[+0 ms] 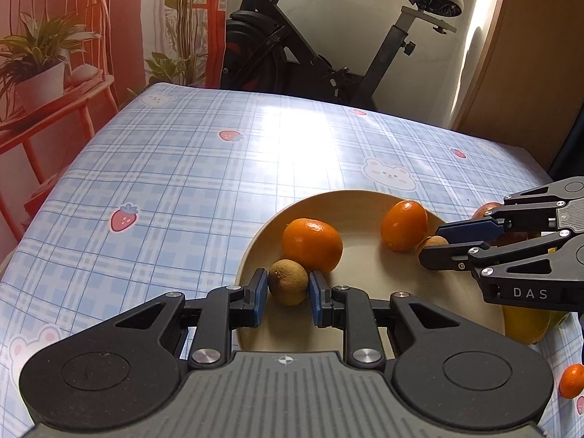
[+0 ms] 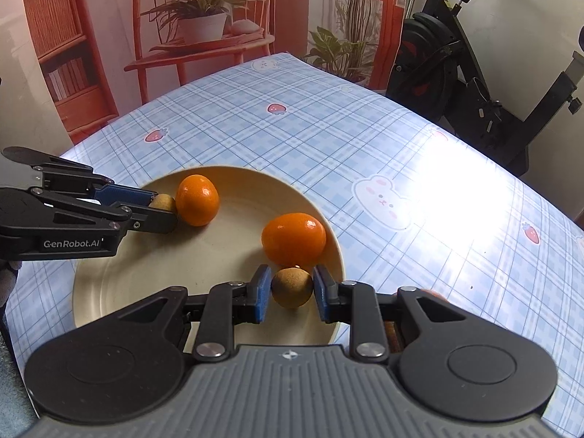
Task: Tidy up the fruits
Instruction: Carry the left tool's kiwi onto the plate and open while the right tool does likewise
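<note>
A: Blue plaid cloth with strawberry and bear prints covers your surface (image 1: 175,168); an exercise bike (image 1: 292,47) stands behind it, beside a red backdrop printed with a chair and plants.

B: Noted. Where is the fruit?

A: On the beige plate (image 1: 365,204). Two brown longan-like fruits and two small oranges lie in it. Your left tongs (image 1: 287,290) have both blue pads against the left brown fruit (image 1: 288,286), gripping it at the plate's near-left rim. The left orange (image 1: 312,244) sits just behind it, touching.

B: And your right side?

A: Your right tongs (image 2: 292,292) clamp the right brown fruit (image 2: 292,287), pads touching both sides, low over the plate's near-right part. The right orange (image 2: 294,241) lies just behind it. In the left wrist view, the same tongs come in from the right with this brown fruit mostly hidden behind the fingers.

B: Anything outside the plate?

A: In the left wrist view, a third small orange (image 1: 572,380) rests on the cloth at the right edge. A yellow-green fruit (image 1: 529,325) and a reddish one (image 1: 487,208) lie just beside the plate, mostly hidden by your right tongs; I cannot tell what kind.
</note>
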The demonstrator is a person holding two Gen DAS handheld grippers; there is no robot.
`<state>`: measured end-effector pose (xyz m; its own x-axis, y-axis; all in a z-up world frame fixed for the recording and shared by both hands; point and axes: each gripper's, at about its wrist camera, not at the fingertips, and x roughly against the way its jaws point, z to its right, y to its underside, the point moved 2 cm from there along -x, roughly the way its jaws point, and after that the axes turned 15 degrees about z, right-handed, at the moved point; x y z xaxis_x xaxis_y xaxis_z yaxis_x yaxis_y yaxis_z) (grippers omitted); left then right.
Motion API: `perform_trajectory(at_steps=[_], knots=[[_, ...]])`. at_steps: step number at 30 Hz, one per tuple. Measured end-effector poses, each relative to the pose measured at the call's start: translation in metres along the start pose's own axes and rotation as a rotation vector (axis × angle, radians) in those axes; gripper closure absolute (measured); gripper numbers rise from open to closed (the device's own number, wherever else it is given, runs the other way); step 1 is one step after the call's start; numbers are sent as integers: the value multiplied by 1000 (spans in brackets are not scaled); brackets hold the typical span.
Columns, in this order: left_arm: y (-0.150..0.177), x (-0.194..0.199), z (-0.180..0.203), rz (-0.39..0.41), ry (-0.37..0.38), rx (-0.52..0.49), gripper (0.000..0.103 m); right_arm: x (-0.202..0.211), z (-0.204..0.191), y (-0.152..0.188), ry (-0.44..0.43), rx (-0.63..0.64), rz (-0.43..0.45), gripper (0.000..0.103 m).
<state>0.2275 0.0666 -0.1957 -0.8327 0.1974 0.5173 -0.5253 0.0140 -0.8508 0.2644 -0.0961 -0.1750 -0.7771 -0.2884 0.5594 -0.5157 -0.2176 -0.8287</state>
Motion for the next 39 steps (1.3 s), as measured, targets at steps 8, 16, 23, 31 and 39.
perform_trajectory(at_steps=[8,16,23,31,39], knots=[[0,-6,4,16,6,-9,77,-5,0,-2,13,-9,32,75],[-6,-17,6,24,20,28,77,-6,-1,-2,18,-2,46,75],[-7,-22,10,34,22,18,77,-5,-2,-1,18,8,51,75],[-5,-19,14,38,10,-14,75,-3,0,2,14,-8,52,74],[-10,-6,16,55,-10,-18,58,13,5,1,16,-39,97,73]])
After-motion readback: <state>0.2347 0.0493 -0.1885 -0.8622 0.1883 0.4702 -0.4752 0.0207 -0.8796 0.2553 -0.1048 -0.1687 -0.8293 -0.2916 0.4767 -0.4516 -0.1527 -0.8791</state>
